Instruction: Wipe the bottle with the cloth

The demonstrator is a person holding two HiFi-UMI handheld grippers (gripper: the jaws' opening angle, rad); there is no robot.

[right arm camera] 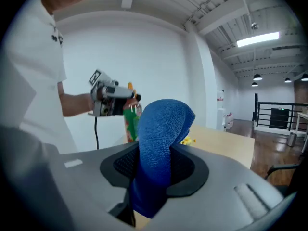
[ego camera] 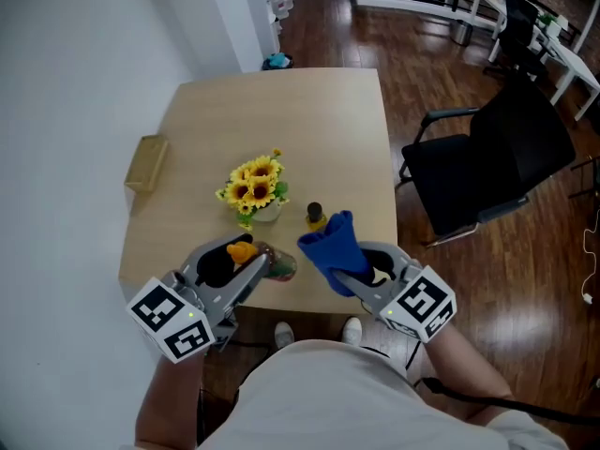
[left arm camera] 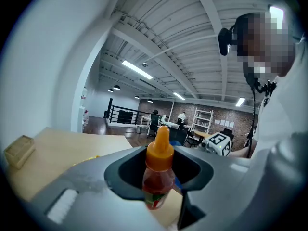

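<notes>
Clamping the bottle (left arm camera: 158, 176) in my left tool (ego camera: 251, 262), cloth (ego camera: 330, 242) in my right tool (ego camera: 345, 276); apparently apart, wiping outstanding.

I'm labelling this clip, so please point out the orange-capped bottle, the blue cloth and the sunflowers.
orange-capped bottle (left arm camera: 160, 150), left gripper view, on its orange cap.
blue cloth (right arm camera: 161, 129), right gripper view, on the folded upper part.
sunflowers (ego camera: 256, 184), head view, on the middle blooms.
</notes>
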